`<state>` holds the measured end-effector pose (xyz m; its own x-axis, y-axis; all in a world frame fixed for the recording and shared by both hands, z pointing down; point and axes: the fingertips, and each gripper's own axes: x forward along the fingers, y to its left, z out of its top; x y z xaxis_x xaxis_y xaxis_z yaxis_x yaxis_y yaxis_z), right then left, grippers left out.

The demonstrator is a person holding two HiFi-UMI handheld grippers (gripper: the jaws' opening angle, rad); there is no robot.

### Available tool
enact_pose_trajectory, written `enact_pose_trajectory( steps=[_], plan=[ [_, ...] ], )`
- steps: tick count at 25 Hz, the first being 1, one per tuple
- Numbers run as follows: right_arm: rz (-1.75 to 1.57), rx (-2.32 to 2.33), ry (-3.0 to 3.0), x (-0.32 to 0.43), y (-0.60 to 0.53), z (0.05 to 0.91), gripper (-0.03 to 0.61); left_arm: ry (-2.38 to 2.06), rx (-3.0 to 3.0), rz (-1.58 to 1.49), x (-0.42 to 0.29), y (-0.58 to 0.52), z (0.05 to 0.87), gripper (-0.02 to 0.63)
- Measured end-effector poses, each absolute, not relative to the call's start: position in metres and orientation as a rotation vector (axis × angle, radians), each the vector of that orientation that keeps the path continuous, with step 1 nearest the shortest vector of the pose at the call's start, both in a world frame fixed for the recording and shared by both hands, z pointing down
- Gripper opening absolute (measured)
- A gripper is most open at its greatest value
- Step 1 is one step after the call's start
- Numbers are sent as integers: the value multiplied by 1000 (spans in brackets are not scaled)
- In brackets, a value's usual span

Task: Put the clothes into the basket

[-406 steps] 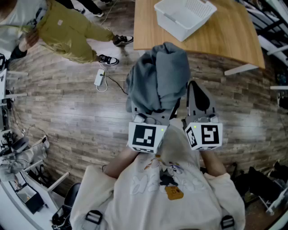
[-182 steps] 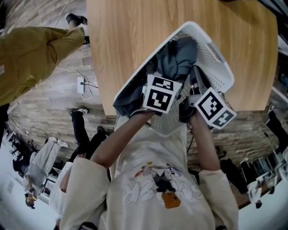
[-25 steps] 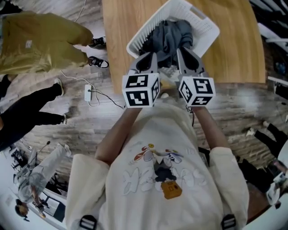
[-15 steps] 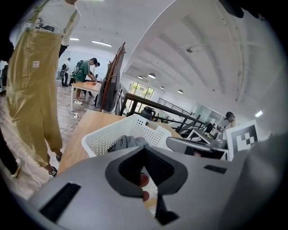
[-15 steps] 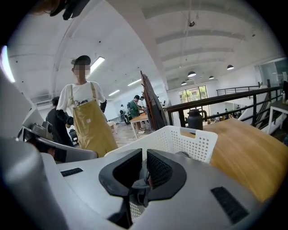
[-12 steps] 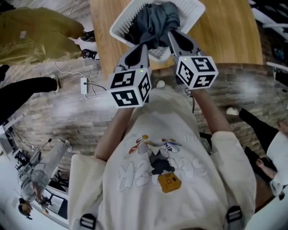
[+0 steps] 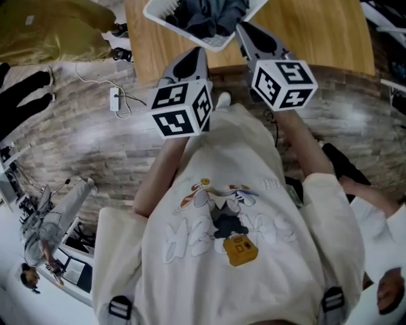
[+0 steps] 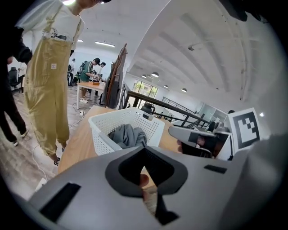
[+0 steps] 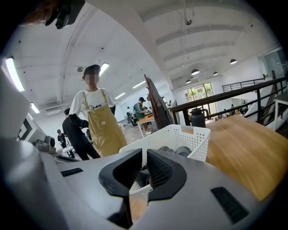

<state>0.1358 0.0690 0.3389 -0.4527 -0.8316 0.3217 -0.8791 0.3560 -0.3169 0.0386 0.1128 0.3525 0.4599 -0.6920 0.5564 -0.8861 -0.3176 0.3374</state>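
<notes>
The white slotted basket (image 7: 166,14) stands on the wooden table (image 7: 317,35) at the top of the head view, with grey clothes (image 7: 212,14) heaped inside. Both grippers hang over the table's near edge, apart from the basket and holding nothing. My left gripper (image 7: 193,57) is shut, its tips meeting in front of the basket (image 8: 101,134) and the clothes (image 8: 128,134). My right gripper (image 7: 248,30) is shut too, with only a thin slit between its pads. Past it I see the basket (image 9: 180,139) with the clothes (image 9: 182,151) in it.
A person in yellow overalls (image 8: 49,90) stands by the table's left side, also seen beyond the basket as the person in overalls (image 9: 101,126). A white power strip (image 7: 115,98) with its cable lies on the wood floor. Another person (image 7: 374,203) is close at my right.
Both grippers have drawn back from the basket toward my body, from over its rim to the table's near edge. The basket has slid to the top of the head view.
</notes>
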Motion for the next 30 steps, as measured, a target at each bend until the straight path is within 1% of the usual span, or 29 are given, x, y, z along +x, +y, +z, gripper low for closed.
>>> enact_pose_trajectory(
  steps=[11,20,30],
  plan=[
    [692,1509,-2497,150,133,344,51,-1235,2115,479,60,175,369,2],
    [723,1510,-2472,146,153,334,51,-1133,2250,506,62,158,346,2],
    [665,1666,-2454,137,162,309,51,-1084,2328,465,48,149,325,2]
  ],
)
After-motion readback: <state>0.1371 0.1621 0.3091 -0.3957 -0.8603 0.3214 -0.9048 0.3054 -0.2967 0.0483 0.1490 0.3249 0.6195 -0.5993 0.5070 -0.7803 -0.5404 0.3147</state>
